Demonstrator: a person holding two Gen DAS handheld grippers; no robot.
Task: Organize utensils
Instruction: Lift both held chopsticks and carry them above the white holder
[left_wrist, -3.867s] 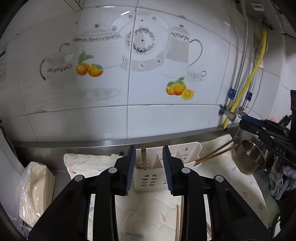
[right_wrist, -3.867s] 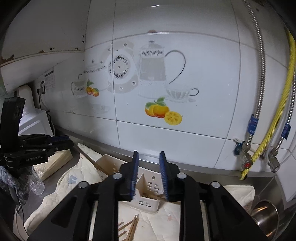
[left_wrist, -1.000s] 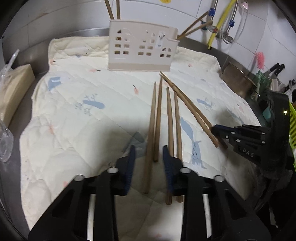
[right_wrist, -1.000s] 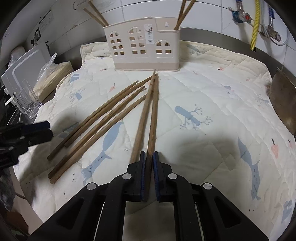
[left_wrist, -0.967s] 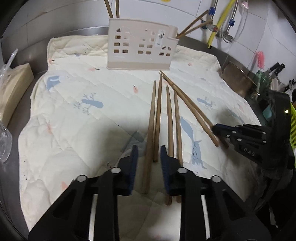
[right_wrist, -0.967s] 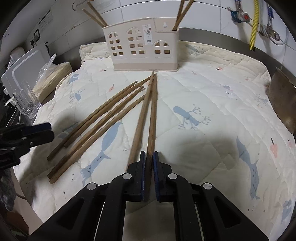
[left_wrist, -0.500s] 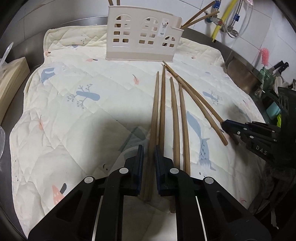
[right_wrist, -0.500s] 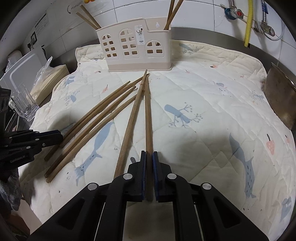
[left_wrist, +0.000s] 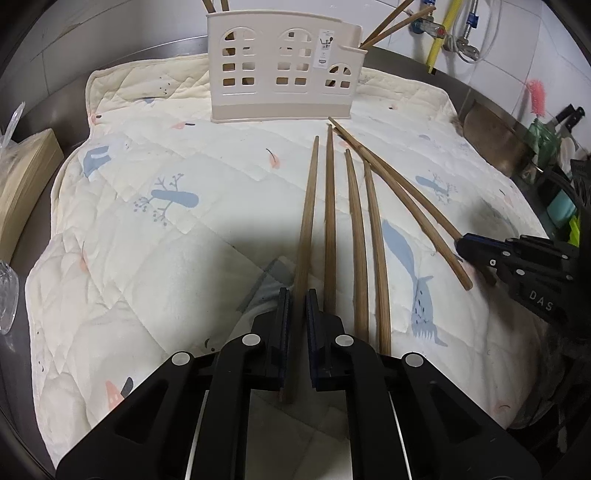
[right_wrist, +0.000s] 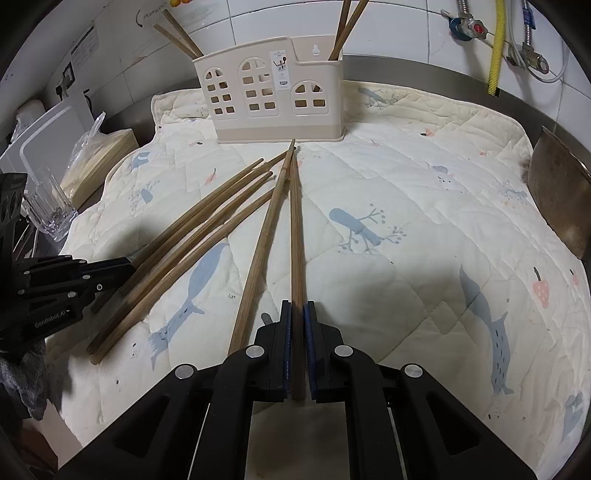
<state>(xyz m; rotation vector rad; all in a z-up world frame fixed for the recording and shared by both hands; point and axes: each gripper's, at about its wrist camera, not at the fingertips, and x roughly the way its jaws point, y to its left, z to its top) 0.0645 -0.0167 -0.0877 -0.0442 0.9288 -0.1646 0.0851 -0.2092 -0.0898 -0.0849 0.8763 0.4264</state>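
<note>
Several long wooden chopsticks lie side by side on a quilted cream mat, pointing at a beige utensil holder at the back, which holds a few chopsticks upright. My left gripper is shut on the leftmost chopstick near its thick end. My right gripper is shut on the rightmost chopstick; the holder stands beyond it. Each gripper shows in the other's view, the right one and the left one.
A steel pot sits at the mat's right edge. A glass and a bagged stack of paper stand to the left. Pipes and a yellow hose run up the tiled wall.
Both grippers came down from facing the wall to the mat. The left jaws closed on the leftmost chopstick; the right gripper stays shut on its chopstick.
</note>
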